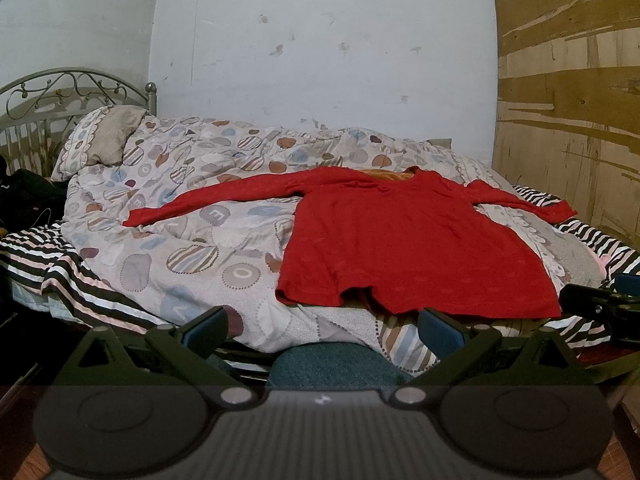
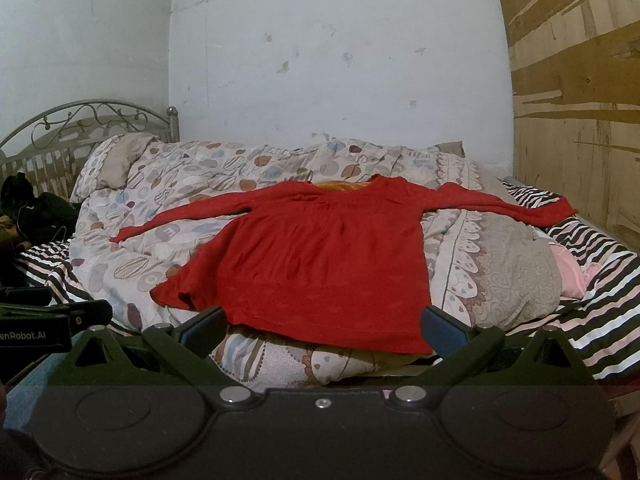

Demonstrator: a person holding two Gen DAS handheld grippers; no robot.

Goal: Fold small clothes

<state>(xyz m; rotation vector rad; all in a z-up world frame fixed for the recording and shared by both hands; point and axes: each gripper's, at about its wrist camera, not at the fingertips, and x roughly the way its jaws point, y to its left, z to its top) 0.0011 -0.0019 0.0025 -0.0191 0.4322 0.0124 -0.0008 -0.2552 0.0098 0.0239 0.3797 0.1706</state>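
A red long-sleeved top [image 1: 416,244] lies flat on the patterned duvet, both sleeves spread out, with its hem toward me. The same red top [image 2: 320,256] fills the middle of the right wrist view. My left gripper [image 1: 322,330] stands open just short of the hem, left of the garment's middle, nothing between its fingers. My right gripper [image 2: 324,326] is open too, its fingers straddling the hem's near edge without holding it. The right gripper's tip [image 1: 592,300] shows at the right edge of the left wrist view. The left gripper's body [image 2: 52,320] shows at the left edge of the right wrist view.
The patterned duvet [image 1: 192,216] is bunched over a striped sheet [image 2: 600,292] on the bed. A pillow [image 1: 104,140] leans on the metal headboard [image 1: 60,92] at the left. A pink cloth [image 2: 572,272] lies at the right. A plywood wall [image 2: 580,120] bounds the right side.
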